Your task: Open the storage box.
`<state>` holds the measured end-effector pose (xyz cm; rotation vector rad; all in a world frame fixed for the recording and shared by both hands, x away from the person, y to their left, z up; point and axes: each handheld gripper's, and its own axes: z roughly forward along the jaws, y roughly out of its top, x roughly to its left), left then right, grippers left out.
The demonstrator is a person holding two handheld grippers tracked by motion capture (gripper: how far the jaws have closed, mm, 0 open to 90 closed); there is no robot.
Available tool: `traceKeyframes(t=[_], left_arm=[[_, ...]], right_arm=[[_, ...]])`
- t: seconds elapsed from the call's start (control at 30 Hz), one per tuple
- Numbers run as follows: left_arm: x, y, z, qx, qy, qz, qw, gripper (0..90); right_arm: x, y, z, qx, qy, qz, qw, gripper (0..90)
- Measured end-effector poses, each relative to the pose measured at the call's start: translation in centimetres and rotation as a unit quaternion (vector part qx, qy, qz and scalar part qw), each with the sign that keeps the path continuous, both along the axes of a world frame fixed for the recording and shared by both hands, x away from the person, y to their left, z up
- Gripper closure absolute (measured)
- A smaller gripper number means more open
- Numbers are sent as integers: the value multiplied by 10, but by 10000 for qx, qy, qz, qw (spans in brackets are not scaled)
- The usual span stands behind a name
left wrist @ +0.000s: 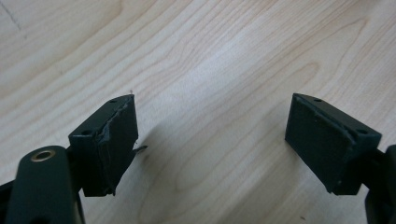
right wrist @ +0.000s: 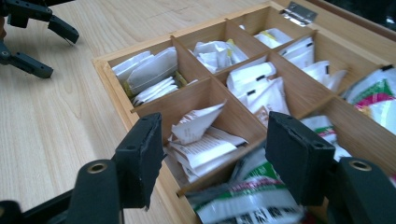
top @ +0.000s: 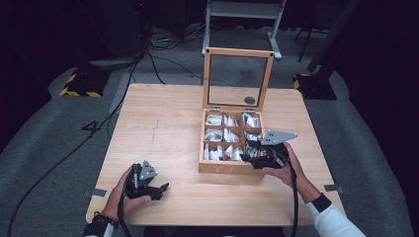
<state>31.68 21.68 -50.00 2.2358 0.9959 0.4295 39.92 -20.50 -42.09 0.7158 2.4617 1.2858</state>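
My right gripper (right wrist: 212, 158) has its jaws spread wide with nothing clamped, hanging over the near right corner of the wooden box (top: 223, 168). Just below them, at about 6 o'clock in the right gripper view, lies a green-and-white sachet (right wrist: 247, 198) in the nearest compartment, blurred at the edge, so I cannot tell whether a pad already touches it. I judge the step in hand to be picking that sachet.

To do it well I would lower straight down so 1 pad lands on each flat face, staying off the wooden divider (right wrist: 219, 168) at 12 o'clock of the packet, then close gently on 1 sachet rather than a bundle. The white packets (right wrist: 198, 140) in the next cell at 11 o'clock are loose and could snag.

My left gripper (top: 148, 185) rests open on the table (top: 163, 113) at 8 o'clock from the box, well apart, holding nothing. The glass lid (top: 238, 74) stands upright at 12 o'clock.
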Motion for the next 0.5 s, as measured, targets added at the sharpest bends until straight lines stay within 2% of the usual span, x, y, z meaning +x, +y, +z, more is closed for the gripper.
traceKeyframes(t=[0.03, 0.07, 0.1, 0.23, 0.3, 0.5], left_arm=[[-2, 2, -2, -90, 6, 31, 10000, 176], [-2, 2, -2, -90, 6, 31, 10000, 176], [-5, 5, -4, -226, 15, 51, 9997, 176], [-10, 7, -4, -221, 31, 27, 9997, 176], [-12, 7, -4, -269, 33, 55, 9996, 176], [-15, 9, -4, -229, 30, -15, 9997, 177]], right_arm=[[1, 2, -1, -6, 18, 12, 10000, 369], [1, 2, -1, -6, 18, 12, 10000, 369], [2, 9, -2, -49, 54, 42, 10000, 380], [4, 15, -4, -108, 70, 60, 9999, 409], [5, 21, -7, -209, 92, 84, 9997, 460], [8, 30, -12, -261, 208, -53, 9994, 468]])
